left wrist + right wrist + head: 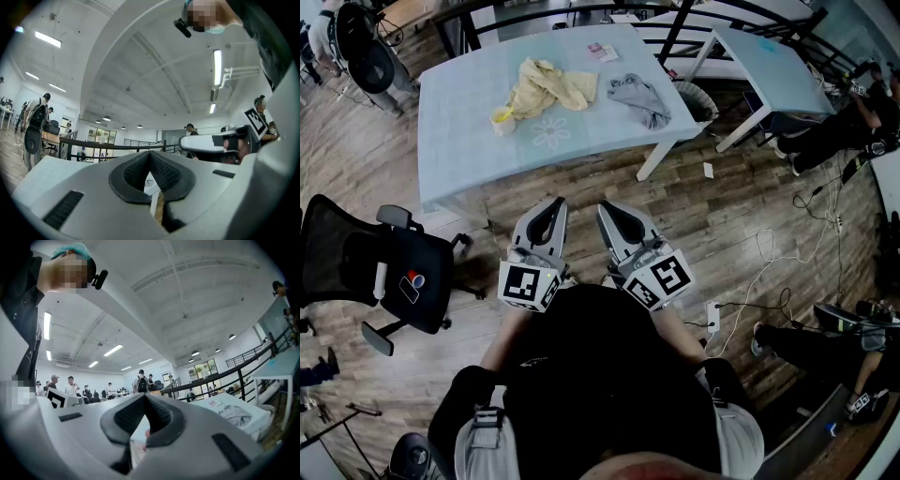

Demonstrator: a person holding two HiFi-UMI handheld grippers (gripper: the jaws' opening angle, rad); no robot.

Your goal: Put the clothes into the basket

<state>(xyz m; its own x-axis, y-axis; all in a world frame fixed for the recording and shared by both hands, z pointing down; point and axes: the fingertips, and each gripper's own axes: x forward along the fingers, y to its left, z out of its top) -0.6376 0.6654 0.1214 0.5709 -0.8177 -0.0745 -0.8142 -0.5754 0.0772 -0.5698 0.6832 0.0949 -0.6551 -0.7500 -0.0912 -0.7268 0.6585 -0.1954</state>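
In the head view, we are seeing only part of the white mesh laundry basket, since the pale blue rectangular table is covering its left side. The black mesh-backed office chair is running off the left edge. The small pink-and-white printed card is showing too small to read.

In the left gripper view, the grey left gripper is blocking the tabletop. Only a white and tan sliver is showing through its gap, and we are failing to identify it.

In the right gripper view, the grey right gripper is covering most of the table. A pinkish speck is showing in its gap, too blurred to name.
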